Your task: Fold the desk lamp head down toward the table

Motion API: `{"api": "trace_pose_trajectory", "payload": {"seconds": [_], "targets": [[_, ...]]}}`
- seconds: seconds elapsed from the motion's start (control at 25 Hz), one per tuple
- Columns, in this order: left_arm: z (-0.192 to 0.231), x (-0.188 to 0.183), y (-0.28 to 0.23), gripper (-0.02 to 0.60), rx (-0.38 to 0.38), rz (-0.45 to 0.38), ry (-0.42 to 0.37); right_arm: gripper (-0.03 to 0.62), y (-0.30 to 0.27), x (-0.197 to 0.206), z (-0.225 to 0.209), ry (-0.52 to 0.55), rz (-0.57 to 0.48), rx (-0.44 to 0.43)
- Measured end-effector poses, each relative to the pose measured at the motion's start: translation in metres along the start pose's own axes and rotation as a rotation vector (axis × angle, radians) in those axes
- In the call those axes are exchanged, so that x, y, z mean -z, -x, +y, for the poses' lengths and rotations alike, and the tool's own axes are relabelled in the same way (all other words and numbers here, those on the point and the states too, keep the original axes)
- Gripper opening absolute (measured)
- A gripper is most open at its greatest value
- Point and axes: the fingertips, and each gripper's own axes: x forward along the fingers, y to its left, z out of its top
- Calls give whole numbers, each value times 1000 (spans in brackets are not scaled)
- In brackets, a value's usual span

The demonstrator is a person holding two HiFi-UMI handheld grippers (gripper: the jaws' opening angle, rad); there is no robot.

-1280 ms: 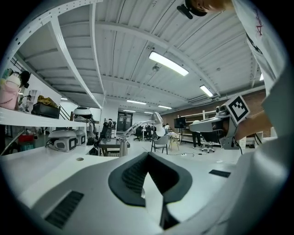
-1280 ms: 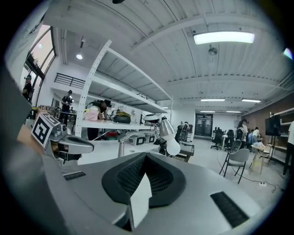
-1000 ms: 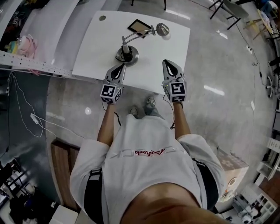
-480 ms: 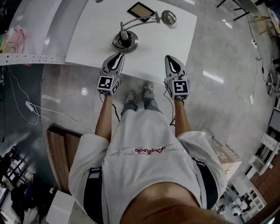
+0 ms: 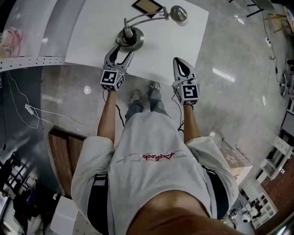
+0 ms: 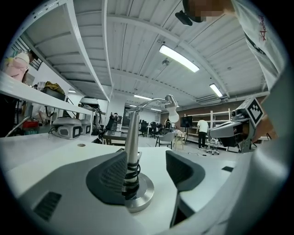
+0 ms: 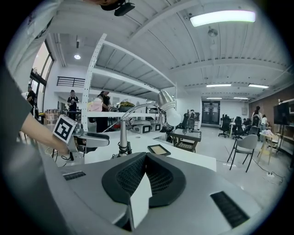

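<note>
Standing upright, lamp stem (image 6: 132, 137), head (image 5: 178, 13) rightward

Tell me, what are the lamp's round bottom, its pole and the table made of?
The lamp base looks like brushed metal: silvery-grey, with a soft sheen along its rim. The pole seems to be metal too, smooth and silver with a bright streak down it. The table has a smooth, plain white top, probably laminate or painted board. What lies under that coating can't be seen.

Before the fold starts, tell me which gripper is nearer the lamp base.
Left. The left gripper, fingers just opened, flanks the post over the lamp base; the right gripper, shut, hovers aside at the table edge.
</note>
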Motion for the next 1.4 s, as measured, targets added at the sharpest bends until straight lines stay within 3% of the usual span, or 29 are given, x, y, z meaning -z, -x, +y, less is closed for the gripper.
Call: {"api": "trace_pose_trajectory", "payload": {"seconds": [0.36,0.72,0.84,1.12,1.4], "targets": [[32,-27,-61,265,11,-7,-57,18,-2,-9,-5,13,-16,-3],[30,-46,-94,245,50,-4,-121,20,-13,-25,-15,29,-19,-1],[29,-50,-95,137,41,-15,-142,65,-18,-32,-17,40,-21,-2],[29,-50,-95,132,52,-17,-126,176,-34,-51,-29,146,-1,10],[30,-50,-95,132,37,-28,-114,324,-62,-104,-48,328,-5,71]]}}
